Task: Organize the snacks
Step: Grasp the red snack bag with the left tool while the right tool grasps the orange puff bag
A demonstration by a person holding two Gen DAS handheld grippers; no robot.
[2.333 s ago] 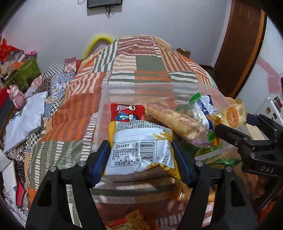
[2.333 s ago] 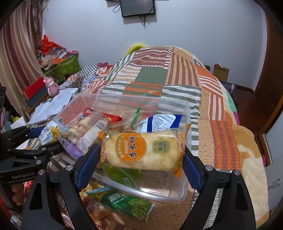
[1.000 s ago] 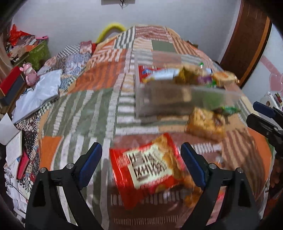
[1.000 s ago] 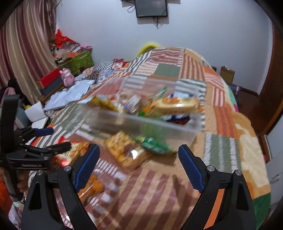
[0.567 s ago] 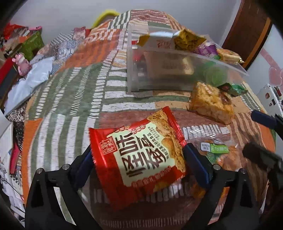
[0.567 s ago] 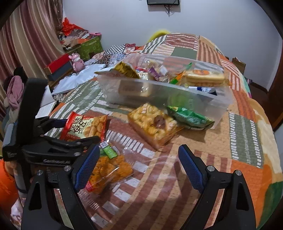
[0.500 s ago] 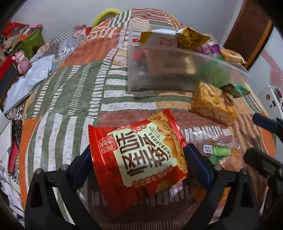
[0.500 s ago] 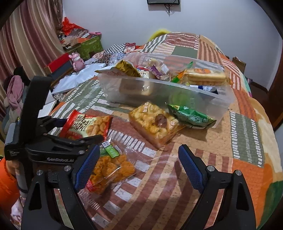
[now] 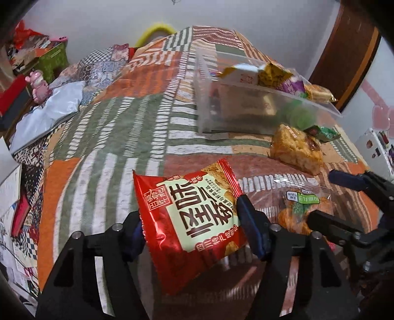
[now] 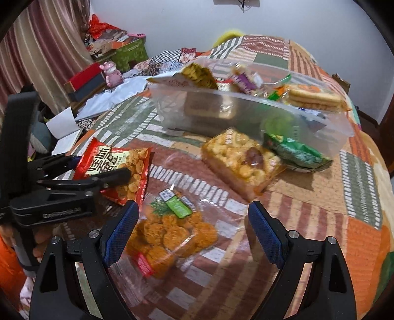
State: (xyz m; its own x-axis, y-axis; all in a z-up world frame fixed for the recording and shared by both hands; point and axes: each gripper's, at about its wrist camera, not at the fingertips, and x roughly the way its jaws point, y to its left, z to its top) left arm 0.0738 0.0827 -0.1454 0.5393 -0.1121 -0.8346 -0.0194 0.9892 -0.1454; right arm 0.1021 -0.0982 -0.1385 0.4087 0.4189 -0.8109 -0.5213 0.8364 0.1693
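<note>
A home bedroom is showing here. A patchwork quilt [image 9: 138, 118] in orange, green and brown is covering a bed that is filling most of both views. A striped curtain [image 10: 41, 46] is hanging at one side, a pink toy figure [image 10: 112, 72] and boxes [image 10: 83, 81] are sitting beside the bed, and a dark wooden door [image 9: 344, 54] is standing against the plain white wall [image 9: 98, 22].

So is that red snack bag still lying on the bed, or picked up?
Picked up: the left claw pinches the red snack bag, which tilts above the quilt.
</note>
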